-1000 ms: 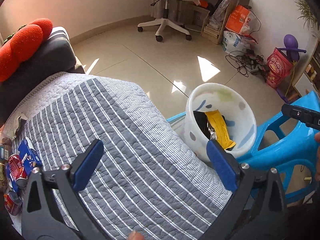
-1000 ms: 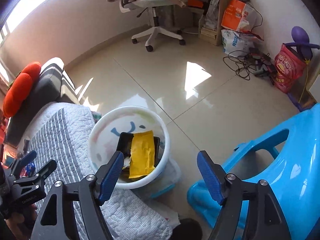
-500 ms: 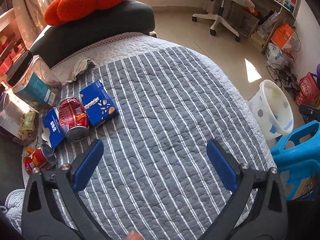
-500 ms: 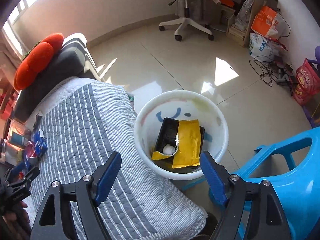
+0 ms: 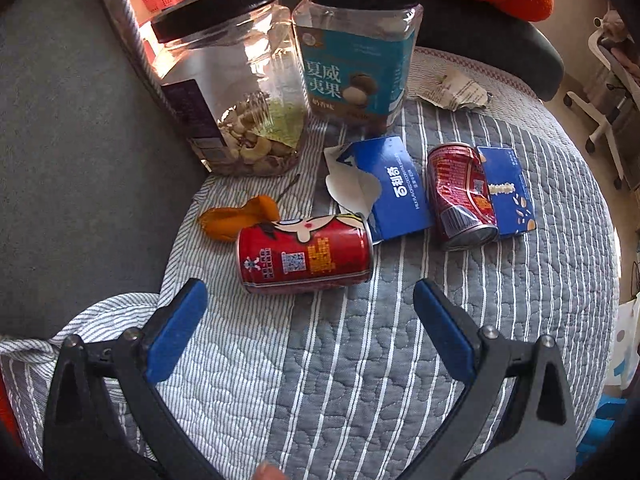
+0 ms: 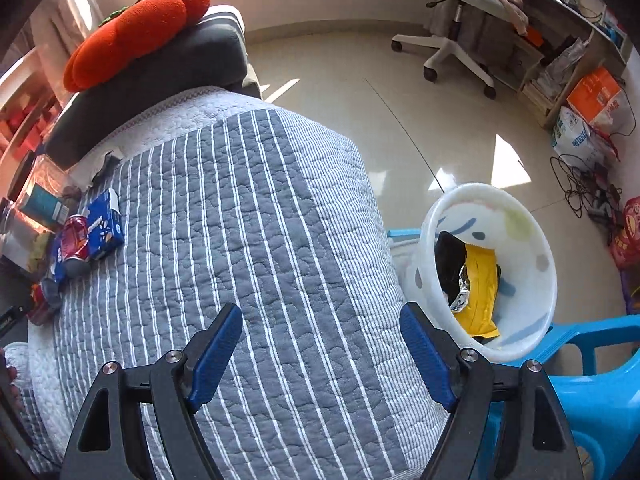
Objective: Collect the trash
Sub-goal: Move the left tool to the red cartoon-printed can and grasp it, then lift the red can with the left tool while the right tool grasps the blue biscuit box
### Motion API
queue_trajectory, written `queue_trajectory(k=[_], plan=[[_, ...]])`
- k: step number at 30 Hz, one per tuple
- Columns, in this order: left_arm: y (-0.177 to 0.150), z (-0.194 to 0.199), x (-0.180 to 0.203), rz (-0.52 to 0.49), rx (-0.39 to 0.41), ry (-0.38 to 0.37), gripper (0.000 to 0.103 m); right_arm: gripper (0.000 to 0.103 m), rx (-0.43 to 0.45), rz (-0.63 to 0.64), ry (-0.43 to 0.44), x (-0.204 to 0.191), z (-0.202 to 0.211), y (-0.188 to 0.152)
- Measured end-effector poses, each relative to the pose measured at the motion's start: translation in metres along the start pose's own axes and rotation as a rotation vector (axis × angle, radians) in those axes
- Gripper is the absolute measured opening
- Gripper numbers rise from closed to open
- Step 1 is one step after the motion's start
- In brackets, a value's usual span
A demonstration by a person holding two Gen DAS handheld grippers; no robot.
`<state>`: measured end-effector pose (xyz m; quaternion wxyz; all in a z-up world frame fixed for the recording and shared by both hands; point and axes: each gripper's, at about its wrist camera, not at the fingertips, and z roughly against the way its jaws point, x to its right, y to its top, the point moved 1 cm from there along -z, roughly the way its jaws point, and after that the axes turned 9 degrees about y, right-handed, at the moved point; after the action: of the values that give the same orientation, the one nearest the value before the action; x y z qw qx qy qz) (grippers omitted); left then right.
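In the left wrist view, a red can [image 5: 306, 256] lies on its side on the striped quilt [image 5: 360, 360], just beyond my open left gripper [image 5: 310, 316]. A dented red can [image 5: 460, 196] lies between two blue cartons [image 5: 394, 188] [image 5: 506, 190]. An orange peel [image 5: 236, 218] and a crumpled wrapper [image 5: 460, 90] lie nearby. In the right wrist view, my right gripper [image 6: 322, 332] hangs open and empty over the quilt [image 6: 260, 220]. The white bin [image 6: 532, 280] to its right holds a yellow packet [image 6: 480, 292] and a black tray [image 6: 450, 260].
Two clear jars with black lids [image 5: 228, 92] [image 5: 356, 44] stand behind the cans against the grey sofa back [image 5: 72, 152]. An orange cushion [image 6: 136, 36] rests on the armrest. A blue plastic stool [image 6: 592, 392] stands by the bin. An office chair [image 6: 452, 20] and cables [image 6: 584, 184] are across the floor.
The left gripper swung from the bin across the quilt to the cans and cartons, rolling as it went. The right gripper moved from over the bin to over the quilt.
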<state>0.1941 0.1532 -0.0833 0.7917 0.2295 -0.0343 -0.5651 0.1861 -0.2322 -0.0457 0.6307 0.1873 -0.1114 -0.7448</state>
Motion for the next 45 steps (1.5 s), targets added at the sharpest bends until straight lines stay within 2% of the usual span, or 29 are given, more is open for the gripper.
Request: queue_trajectory(k=[4, 12, 15, 18, 27, 33, 38, 45], plan=[[0.005, -0.018, -0.008, 0.046, -0.029, -0.007, 0.102, 0.083, -0.021, 0.025, 0.022, -0.026, -0.013, 0.0], [0.011, -0.046, -0.005, 0.076, -0.093, -0.033, 0.102, 0.083, -0.105, 0.115, 0.037, -0.077, -0.049, -0.013], [0.006, -0.058, -0.014, 0.144, -0.149, -0.09, 0.101, 0.083, -0.109, 0.149, 0.036, -0.093, -0.055, -0.014], [0.003, -0.066, -0.023, 0.197, -0.179, -0.151, 0.093, 0.083, -0.108, 0.181, 0.027, -0.106, -0.059, -0.014], [0.006, -0.051, -0.036, 0.097, -0.122, -0.184, 0.092, 0.083, -0.092, 0.204, 0.088, -0.148, -0.068, 0.001], [0.003, -0.04, -0.039, -0.02, -0.057, -0.161, 0.09, 0.083, -0.085, 0.198, 0.141, -0.177, -0.083, 0.014], [0.002, -0.031, -0.041, -0.034, -0.053, -0.198, 0.089, 0.083, -0.067, 0.207, 0.177, -0.201, -0.102, 0.026], [0.002, -0.024, -0.024, -0.073, -0.04, -0.224, 0.089, 0.083, -0.051, 0.272, 0.145, -0.228, -0.139, 0.032]])
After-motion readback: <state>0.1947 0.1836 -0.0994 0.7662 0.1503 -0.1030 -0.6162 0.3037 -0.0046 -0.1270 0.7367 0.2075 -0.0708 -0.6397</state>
